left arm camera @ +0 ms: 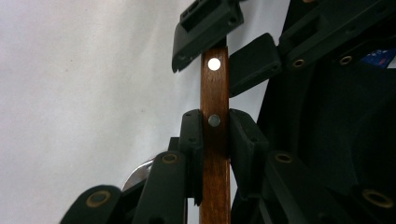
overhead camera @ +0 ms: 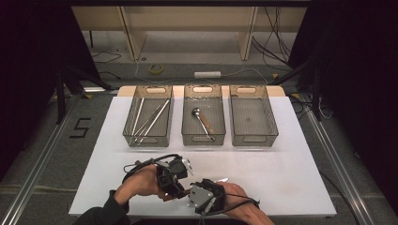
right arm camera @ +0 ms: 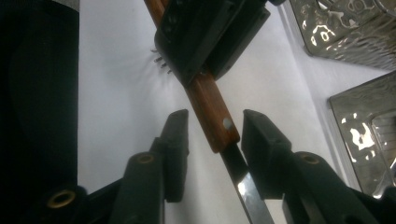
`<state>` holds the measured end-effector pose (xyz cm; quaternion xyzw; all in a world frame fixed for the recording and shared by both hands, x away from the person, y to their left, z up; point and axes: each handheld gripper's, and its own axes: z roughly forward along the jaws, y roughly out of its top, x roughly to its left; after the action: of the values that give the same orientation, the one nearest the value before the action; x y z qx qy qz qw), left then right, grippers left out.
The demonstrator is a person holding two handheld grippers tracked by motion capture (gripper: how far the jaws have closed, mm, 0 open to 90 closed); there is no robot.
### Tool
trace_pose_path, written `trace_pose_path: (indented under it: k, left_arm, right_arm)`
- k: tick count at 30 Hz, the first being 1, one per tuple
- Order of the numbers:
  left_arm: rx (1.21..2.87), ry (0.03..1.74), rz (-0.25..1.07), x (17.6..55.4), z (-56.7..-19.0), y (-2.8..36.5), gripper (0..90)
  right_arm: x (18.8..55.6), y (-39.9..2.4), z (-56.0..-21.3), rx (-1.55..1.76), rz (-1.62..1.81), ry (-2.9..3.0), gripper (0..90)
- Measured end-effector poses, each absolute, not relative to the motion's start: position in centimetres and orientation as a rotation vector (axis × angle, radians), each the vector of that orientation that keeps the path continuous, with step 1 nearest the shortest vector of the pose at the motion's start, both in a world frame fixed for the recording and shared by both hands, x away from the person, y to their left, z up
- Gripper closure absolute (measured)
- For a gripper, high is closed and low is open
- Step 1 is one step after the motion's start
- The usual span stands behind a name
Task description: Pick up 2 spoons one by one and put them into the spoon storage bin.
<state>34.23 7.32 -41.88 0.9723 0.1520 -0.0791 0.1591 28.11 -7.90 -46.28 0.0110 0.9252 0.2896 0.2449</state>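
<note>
A knife with a brown wooden handle [left arm camera: 215, 140] and a steel blade [right arm camera: 245, 191] is held above the white table near its front edge. My left gripper [left arm camera: 215, 135] is shut on the handle, its pads pressing both sides at a rivet. My right gripper [right arm camera: 215, 135] stands open, its two jaws on either side of the handle's end where the blade begins, with gaps on both sides. In the high view the left gripper [overhead camera: 174, 180] and right gripper [overhead camera: 199, 194] meet tip to tip, and the blade tip [overhead camera: 223, 179] pokes out to the right.
Three clear trays stand in a row at the back of the table [overhead camera: 291, 178]: the left tray [overhead camera: 127, 126] holds several long metal rods, the middle tray [overhead camera: 186, 129] a spoon, the right tray [overhead camera: 272, 126] nothing. Cables trail from both grippers.
</note>
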Motion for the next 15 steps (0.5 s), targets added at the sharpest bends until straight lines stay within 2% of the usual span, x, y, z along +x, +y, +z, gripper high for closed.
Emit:
trace_pose_path:
  k: [15]
  left_arm:
    - [2.737, 0.42, -0.233, 34.02, -41.49, 7.3, 75.1]
  right_arm:
    - [27.49, -7.93, -46.12, -0.15, 0.707, 2.479, 76.2]
